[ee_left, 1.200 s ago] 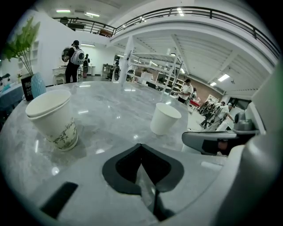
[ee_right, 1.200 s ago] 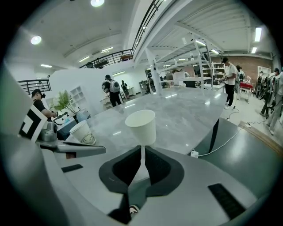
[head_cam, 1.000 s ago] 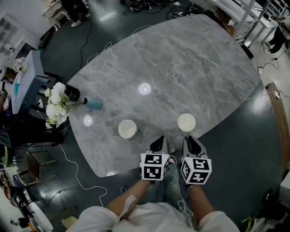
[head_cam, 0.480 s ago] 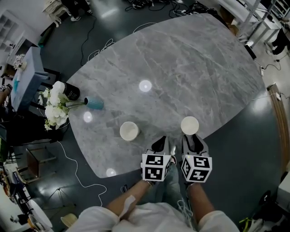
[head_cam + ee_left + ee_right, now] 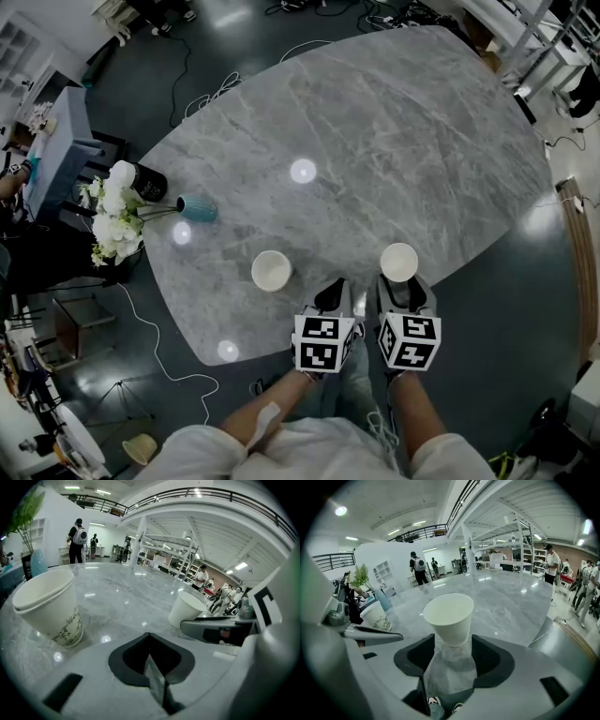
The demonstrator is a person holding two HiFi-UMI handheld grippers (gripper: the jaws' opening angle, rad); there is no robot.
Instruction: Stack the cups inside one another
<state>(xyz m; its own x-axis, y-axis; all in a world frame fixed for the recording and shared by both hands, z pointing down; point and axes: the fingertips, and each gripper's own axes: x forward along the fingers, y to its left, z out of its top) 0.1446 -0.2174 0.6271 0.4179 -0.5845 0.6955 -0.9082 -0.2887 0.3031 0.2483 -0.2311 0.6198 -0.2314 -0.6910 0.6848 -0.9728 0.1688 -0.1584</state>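
Observation:
Two paper cups stand upright on the grey marble table (image 5: 375, 141). A plain white cup (image 5: 399, 262) (image 5: 448, 616) is near the table's front edge, and its base sits between the spread jaws of my right gripper (image 5: 404, 285) (image 5: 452, 640). Those jaws have just been opening, and the pads do not press on the cup. A cup with a bamboo print (image 5: 271, 270) (image 5: 49, 606) stands to the left. My left gripper (image 5: 327, 298) (image 5: 150, 637) is shut and empty, to the right of and nearer than that cup.
At the table's left end are a dark vase with white flowers (image 5: 114, 211) and a teal vase (image 5: 197, 208). The table's front edge runs just under both grippers. Cables (image 5: 159, 366) lie on the floor. People stand far behind the table.
My right gripper went from shut to wide open and moved forward, so its jaws now flank the plain white cup's base. The left gripper stayed put.

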